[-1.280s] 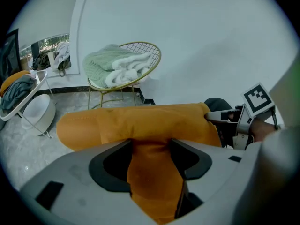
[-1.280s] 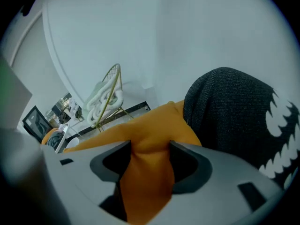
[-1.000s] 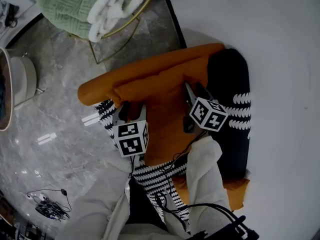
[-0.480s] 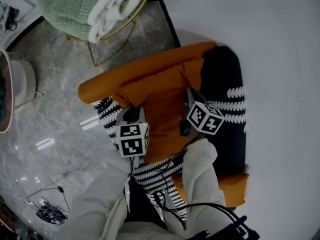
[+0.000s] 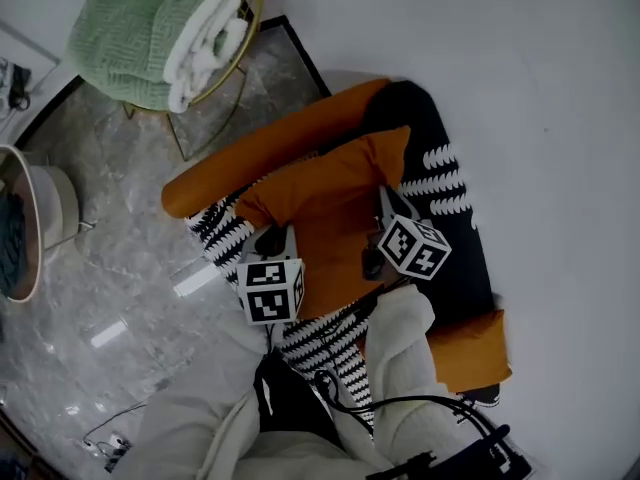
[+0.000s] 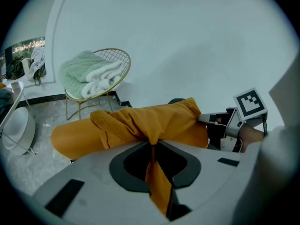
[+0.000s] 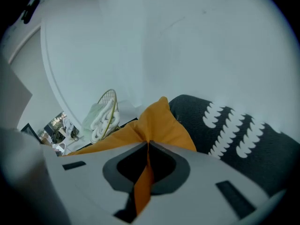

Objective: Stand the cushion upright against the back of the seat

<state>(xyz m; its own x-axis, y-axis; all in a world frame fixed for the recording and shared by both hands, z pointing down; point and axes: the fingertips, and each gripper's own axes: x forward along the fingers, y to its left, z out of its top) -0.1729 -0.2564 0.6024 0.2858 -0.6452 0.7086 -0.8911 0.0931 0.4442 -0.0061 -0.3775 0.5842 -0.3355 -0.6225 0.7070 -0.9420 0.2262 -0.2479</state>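
Cushion [image 5: 335, 198] pinched by right claw [image 7: 148, 144] and just-closing left claw [image 6: 152, 143], both down-tilted.

Left tool [image 5: 272, 240]: it points forward and down, with its marker cube [image 5: 270, 290] (part of the tool) on top. The jaws have just been closing and now pinch a fold of the cushion [image 5: 330, 208] fabric between them.

Right tool [image 5: 383, 200]: it has the same downward pitch and sits beside the left tool, apart from it. Its marker cube [image 5: 413, 246] is tilted to the right. The jaws have also just been closing and now meet on the cushion's edge, with fabric trailing back through the gap.

Arms: the left sleeve [image 5: 195, 428] and right sleeve [image 5: 400, 353], both pale, reach forward from the lower edge of the head view.
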